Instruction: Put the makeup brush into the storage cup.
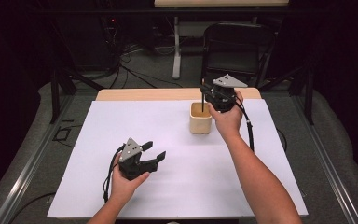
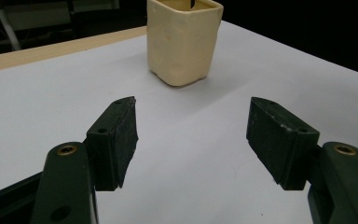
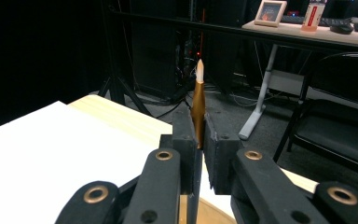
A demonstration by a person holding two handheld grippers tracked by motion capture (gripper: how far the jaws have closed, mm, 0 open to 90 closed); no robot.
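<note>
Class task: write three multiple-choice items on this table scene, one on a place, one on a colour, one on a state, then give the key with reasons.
1. Where does the cream square ceramic cup stand?
A. on the white sheet's far part
B. on the floor
C. on the chair

2. What colour is the thin brush above the pads?
A. blue
B. golden with a white tip
C. green

3. How is the left claw?
A. shut on the cup
B. shut on the brush
C. open, nothing between the pads

Key: 1 A, the high view shows it there. 2 B, the right gripper view shows it. 3 C, bare sheet lies between the pads.
</note>
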